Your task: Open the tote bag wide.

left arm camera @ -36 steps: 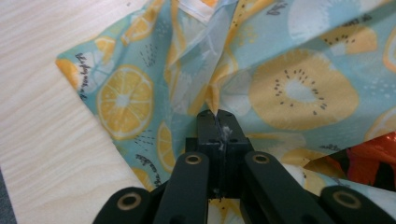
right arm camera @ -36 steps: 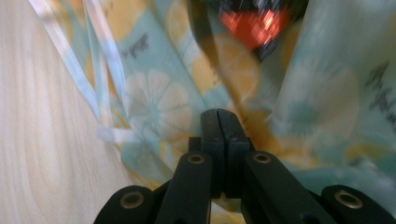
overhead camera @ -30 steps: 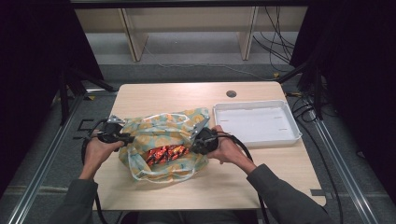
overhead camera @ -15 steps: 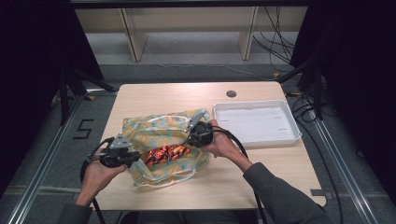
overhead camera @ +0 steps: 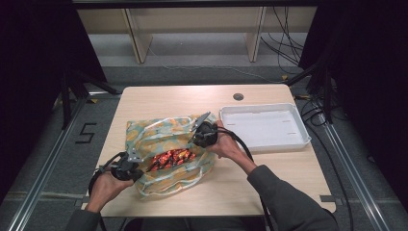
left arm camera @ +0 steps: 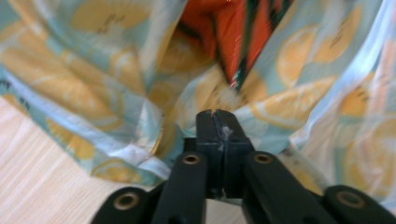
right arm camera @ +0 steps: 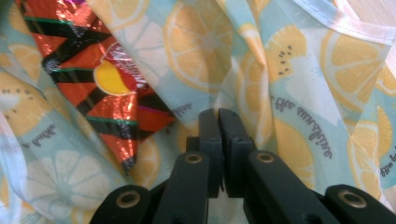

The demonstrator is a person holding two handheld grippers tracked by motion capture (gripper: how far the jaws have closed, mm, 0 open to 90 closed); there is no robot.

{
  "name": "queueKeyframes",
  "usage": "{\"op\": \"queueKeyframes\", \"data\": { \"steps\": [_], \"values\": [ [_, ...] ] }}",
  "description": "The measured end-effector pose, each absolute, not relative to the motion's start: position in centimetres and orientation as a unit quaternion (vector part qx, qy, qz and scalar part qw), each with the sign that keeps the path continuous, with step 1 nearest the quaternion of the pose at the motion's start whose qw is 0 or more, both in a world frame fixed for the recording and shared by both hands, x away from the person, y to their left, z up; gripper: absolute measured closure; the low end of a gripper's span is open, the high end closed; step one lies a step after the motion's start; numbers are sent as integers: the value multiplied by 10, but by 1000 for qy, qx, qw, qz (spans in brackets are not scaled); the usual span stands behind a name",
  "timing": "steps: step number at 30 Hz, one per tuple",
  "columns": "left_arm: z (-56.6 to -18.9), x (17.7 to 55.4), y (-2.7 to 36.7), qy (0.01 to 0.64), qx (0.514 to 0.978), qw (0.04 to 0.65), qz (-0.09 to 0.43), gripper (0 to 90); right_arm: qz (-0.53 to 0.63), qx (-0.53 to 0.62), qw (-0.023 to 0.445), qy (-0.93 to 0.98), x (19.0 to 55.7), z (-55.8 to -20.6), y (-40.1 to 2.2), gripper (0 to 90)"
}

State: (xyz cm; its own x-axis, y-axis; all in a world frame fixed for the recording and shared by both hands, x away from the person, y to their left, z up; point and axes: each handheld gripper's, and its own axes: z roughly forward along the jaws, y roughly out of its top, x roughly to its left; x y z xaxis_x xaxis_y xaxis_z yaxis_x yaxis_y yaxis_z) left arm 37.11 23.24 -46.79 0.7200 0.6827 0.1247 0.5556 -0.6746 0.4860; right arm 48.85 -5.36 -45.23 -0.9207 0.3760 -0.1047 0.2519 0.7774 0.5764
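A pale blue plastic bag (overhead camera: pixel 166 144) printed with yellow lemon slices held shiny red-and-black zigzag foil packets (overhead camera: pixel 171 157).

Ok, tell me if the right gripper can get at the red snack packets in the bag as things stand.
Probably not yet: the right gripper is shut on the bag edge. The red snack packets lie exposed in the opening, so the way is otherwise free.

Wooden table (overhead camera: pixel 159 98); lemon-print bag (overhead camera: pixel 159 137); white tray (overhead camera: pixel 262 127)
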Motion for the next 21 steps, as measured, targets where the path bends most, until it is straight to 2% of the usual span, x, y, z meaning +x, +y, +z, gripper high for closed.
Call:
{"op": "queueKeyframes", "data": {
  "steps": [3,6,11,19,21],
  "values": [
    [-462,369,226,340,895,241,159,691,296,164,104,935,484,-448,-54,870],
    [-466,369,219,340,892,245,171,596,302,158,95,935,477,-443,-56,856],
    [-469,375,209,329,895,241,182,497,319,152,92,931,467,-433,-59,817],
    [-480,382,197,332,895,237,184,545,329,166,84,926,460,-426,-68,778],
    [-479,384,198,322,897,235,192,619,330,163,87,926,461,-427,-69,776]
  ]
}}
